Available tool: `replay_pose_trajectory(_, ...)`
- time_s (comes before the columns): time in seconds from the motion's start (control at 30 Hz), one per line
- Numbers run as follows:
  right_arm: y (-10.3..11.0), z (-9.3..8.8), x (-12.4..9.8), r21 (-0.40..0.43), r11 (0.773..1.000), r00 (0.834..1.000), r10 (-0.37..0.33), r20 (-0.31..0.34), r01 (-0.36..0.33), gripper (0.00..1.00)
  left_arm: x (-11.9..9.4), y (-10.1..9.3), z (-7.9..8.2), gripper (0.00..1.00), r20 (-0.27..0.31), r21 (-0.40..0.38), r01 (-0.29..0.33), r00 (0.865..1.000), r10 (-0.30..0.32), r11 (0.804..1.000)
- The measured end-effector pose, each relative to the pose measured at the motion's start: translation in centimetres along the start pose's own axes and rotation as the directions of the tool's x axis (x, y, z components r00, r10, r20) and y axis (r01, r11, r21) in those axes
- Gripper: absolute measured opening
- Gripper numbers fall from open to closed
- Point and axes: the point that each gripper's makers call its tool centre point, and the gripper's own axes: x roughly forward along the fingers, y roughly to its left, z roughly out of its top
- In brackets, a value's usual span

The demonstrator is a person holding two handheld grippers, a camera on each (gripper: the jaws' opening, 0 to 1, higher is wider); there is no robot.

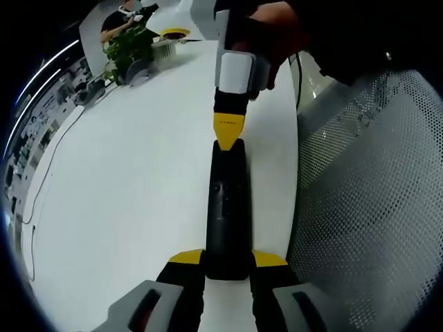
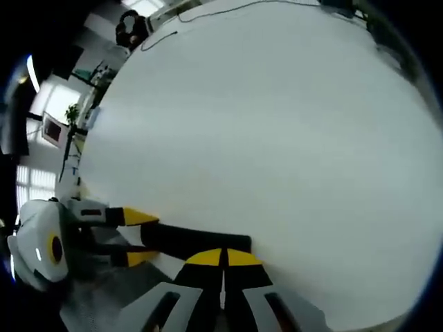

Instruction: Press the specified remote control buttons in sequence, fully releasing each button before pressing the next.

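Note:
A long black remote control (image 1: 227, 207) lies lengthwise on the white table (image 1: 138, 173). My left gripper (image 1: 228, 259) is shut on its near end, one yellow tip on each side. My right gripper (image 1: 227, 131) comes down from the top with its yellow tips together, touching the remote's far end. In the right gripper view my right gripper (image 2: 223, 257) is shut, its tips over one end of the remote (image 2: 187, 240). There the left gripper (image 2: 135, 237) clamps the other end.
A grey mesh chair (image 1: 367, 194) stands close along the table's right edge. At the far end are a potted plant (image 1: 128, 48), a yellow-rimmed dish (image 1: 174, 32) and a seated person. A thin cable (image 1: 41, 187) runs along the left edge. Broad bare tabletop (image 2: 263, 124) stretches ahead.

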Motion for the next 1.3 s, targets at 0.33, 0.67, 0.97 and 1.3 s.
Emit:
replay_pose_trajectory(0.33, 0.2, -0.1, 0.1, -0.088, 0.995, 0.998, -0.049, 0.03, 0.051, 0.0, 0.0, 0.0, 0.0, 0.25, -0.01, -0.001, 0.002, 1.0, -0.002, 1.0)
replay_pose_trajectory(0.67, 0.3, -0.1, 0.0, -0.056, 0.998, 1.0, -0.019, 0.005, 0.019, 0.0, 0.0, 0.0, 0.0, 0.25, -0.005, 0.004, 0.008, 1.0, -0.008, 1.0)
replay_pose_trajectory(0.97, 1.2, 0.0, 0.1, -0.052, 0.998, 0.999, 0.035, 0.011, -0.034, 0.0, -0.1, -0.1, 0.1, 0.25, -0.002, 0.01, 0.006, 1.0, -0.006, 1.0)
replay_pose_trajectory(1.3, 1.3, -0.4, 0.5, -0.081, 0.996, 1.0, 0.025, -0.013, -0.026, 0.0, 0.0, 0.0, 0.1, 0.25, -0.006, -0.006, 0.001, 1.0, -0.001, 1.0)
